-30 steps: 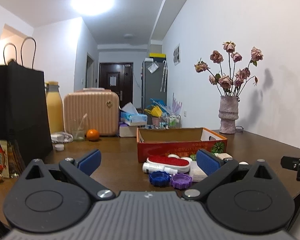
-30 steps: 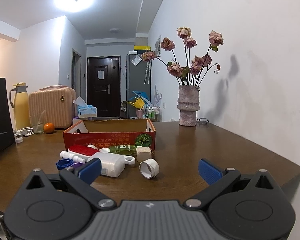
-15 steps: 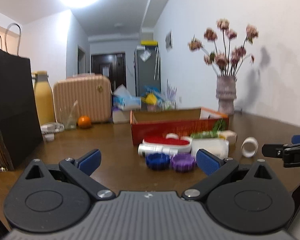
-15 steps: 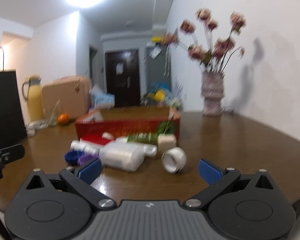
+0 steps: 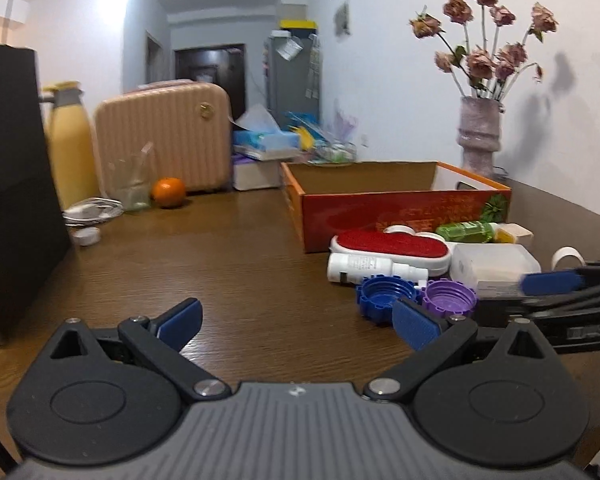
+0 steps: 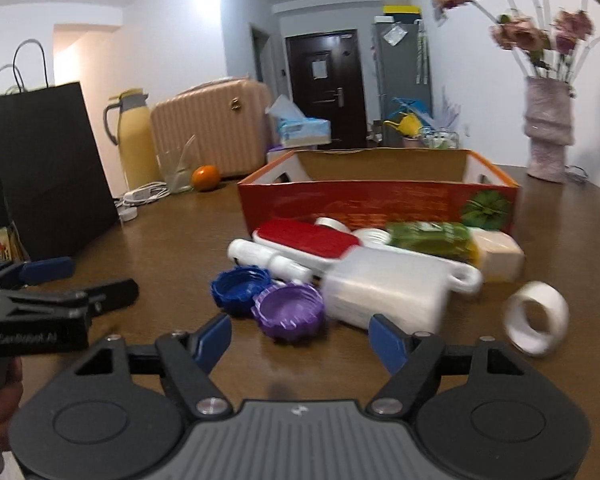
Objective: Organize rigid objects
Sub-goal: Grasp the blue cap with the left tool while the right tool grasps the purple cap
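Both grippers have closed in on the pile since a second ago: the caps and bottles loom larger in each wrist view, and each gripper now shows at the edge of the other's view.

Farthest left on the table (image 6: 172, 248) stands a black paper bag (image 6: 48, 160), then a yellow flask (image 6: 134, 136), a pink case (image 6: 216, 120) and an orange (image 6: 205, 177), none of them part of the job. The left gripper (image 5: 296, 320) hangs low over bare wood with its jaws spread wide and nothing between them; the pile lies ahead and to its right.

Next comes the clutter itself, lying in front of the orange cardboard box (image 6: 376, 204): a blue cap (image 6: 240, 289) touching a purple cap (image 6: 288, 309), a white tube (image 6: 268, 258) behind them, a red brush (image 6: 306, 238), a frosted plastic container (image 6: 388, 288), a green bottle (image 6: 428, 234) and a cream block (image 6: 498, 254). A white tape ring (image 6: 538, 318) lies apart at the far right. The box looks empty from this low angle, though its floor is hidden.

The right gripper (image 6: 300, 340) is also wide apart and empty, pointed at the purple cap and the container.

By my reading, this is the approach before a first pick. The next move calls for lowering the right gripper around one piece, likely the purple cap, without nudging the blue cap beside it, then carrying it over the box wall.
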The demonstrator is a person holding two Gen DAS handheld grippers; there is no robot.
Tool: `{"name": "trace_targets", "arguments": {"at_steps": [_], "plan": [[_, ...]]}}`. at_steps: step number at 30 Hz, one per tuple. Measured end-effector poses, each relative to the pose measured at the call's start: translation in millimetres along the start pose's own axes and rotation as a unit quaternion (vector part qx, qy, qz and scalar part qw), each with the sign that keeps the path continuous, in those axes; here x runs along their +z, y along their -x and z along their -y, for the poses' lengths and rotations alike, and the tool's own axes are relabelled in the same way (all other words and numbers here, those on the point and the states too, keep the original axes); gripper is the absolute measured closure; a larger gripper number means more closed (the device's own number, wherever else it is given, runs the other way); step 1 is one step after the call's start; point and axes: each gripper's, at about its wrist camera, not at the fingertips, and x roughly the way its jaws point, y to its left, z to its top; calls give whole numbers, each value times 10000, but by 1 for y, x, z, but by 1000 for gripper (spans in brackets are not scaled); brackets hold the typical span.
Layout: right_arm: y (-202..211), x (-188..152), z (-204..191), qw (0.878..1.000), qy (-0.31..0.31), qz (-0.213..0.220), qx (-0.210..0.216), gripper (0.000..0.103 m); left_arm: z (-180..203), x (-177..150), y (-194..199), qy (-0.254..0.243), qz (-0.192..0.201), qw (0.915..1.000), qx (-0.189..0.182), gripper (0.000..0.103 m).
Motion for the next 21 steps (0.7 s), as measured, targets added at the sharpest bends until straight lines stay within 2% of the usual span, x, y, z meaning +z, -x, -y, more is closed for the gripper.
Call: {"name": "trace_targets", "arguments": {"at_steps": [2, 4, 7, 13, 16, 19, 20, 21], "plan": [[-20, 6, -7, 9997, 111, -167, -117, 28, -2, 2, -7, -67, -43, 9998, -158, 0], [-34, 10, -12, 9994, 128, -268, -173, 32, -3, 4, -13, -167, -72, 9994, -300, 0], [-45, 10, -14, 9989, 136, -419, -187, 52, 4, 10, -24, -270, -149, 9983, -489, 0], [-30, 5, 3, 9985, 167, -493, -146, 52, 27, 16, -50, -327, -255, 9946, -955, 1], [-12, -1, 16, 9978, 265, -557, -230, 52, 39, 18, -70, -397, -583, 9923, -1017, 10], [1, -7, 29, 9971, 319, -618, -321, 52, 46, 20, -86, -289, -873, 9905, -1022, 30], [5, -10, 34, 9970, 303, -625, -334, 53, 47, 20, -90, -279, -965, 9900, -988, 41], [6, -11, 37, 9971, 284, -616, -348, 57, 49, 19, -93, -294, -1036, 9897, -942, 47]]}}
